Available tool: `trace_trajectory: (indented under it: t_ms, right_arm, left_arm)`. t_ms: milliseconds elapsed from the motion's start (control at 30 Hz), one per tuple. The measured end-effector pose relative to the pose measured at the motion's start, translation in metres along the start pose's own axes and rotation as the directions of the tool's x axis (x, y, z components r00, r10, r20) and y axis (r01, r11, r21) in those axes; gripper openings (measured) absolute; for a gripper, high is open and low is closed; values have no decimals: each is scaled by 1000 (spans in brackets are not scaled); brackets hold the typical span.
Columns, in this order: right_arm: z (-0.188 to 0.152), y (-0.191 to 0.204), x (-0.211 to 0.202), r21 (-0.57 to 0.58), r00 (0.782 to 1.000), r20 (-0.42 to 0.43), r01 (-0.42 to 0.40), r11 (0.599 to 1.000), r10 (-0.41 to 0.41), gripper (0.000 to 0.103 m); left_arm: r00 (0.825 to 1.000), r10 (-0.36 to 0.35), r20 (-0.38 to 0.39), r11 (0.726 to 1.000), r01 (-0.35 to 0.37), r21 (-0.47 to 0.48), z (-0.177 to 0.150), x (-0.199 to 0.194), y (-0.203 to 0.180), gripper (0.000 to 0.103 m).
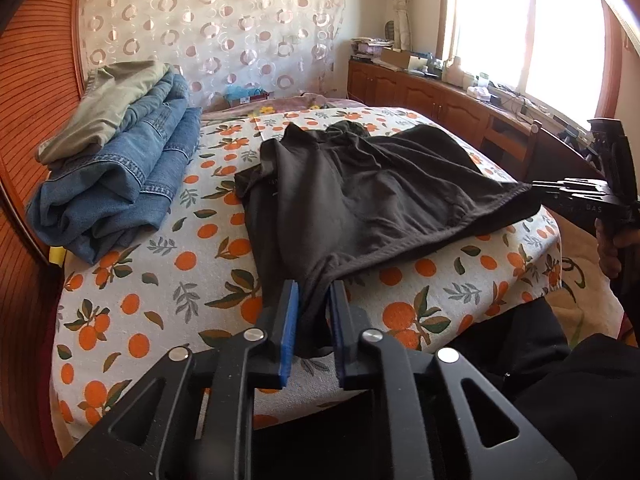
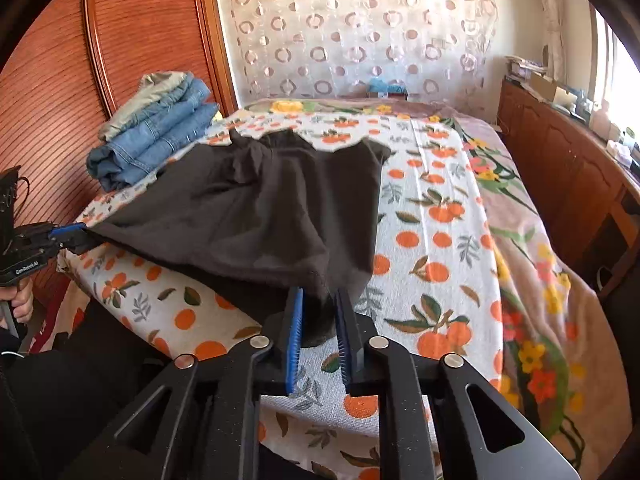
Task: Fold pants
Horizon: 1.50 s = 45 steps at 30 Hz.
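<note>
Dark brown pants (image 1: 360, 200) lie spread on the orange-print bed cover (image 1: 180, 280), their legs reaching toward the far end of the bed. My left gripper (image 1: 314, 288) is shut on one near corner of the pants' near edge. My right gripper (image 2: 320, 296) is shut on the other near corner of the pants (image 2: 260, 208). The near edge is stretched between the two grippers, slightly lifted off the bed. The right gripper also shows in the left wrist view (image 1: 560, 196), and the left gripper in the right wrist view (image 2: 76, 236).
A stack of folded blue jeans (image 1: 120, 184) with an olive garment (image 1: 108, 108) on top sits at the bed's left side by a wooden wardrobe (image 2: 120, 40). A wooden cabinet (image 1: 440, 100) with clutter runs under the window on the right. A floral blanket (image 2: 540, 280) covers the bed's right side.
</note>
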State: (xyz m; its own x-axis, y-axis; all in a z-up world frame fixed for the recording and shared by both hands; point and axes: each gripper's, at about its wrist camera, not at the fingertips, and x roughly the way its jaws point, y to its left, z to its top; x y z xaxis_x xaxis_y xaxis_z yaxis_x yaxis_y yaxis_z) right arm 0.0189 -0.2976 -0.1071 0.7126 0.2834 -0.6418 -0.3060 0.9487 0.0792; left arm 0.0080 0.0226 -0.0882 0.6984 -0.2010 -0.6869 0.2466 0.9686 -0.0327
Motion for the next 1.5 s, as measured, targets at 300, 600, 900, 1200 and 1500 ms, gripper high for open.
trace_trajectory:
  t_ms: [300, 600, 900, 1200, 1500]
  right_arm:
    - [16, -5, 1, 0, 998, 52, 40, 999, -40, 37]
    - [44, -10, 70, 14, 1000, 17, 19, 1000, -19, 39]
    - [56, -7, 112, -7, 998, -48, 34, 999, -35, 39]
    - [57, 0, 120, -29, 995, -72, 66, 997, -68, 40]
    - [57, 3, 122, -46, 994, -63, 85, 995, -88, 40]
  left_arm:
    - [999, -1, 35, 1000, 2, -25, 21, 4, 14, 47]
    - [999, 36, 5, 999, -36, -14, 65, 60, 42, 47]
    - [999, 24, -39, 998, -26, -54, 95, 107, 76, 29]
    - [992, 3, -128, 997, -13, -72, 95, 141, 79, 29]
    - [991, -28, -131, 999, 23, -38, 90, 144, 71, 29]
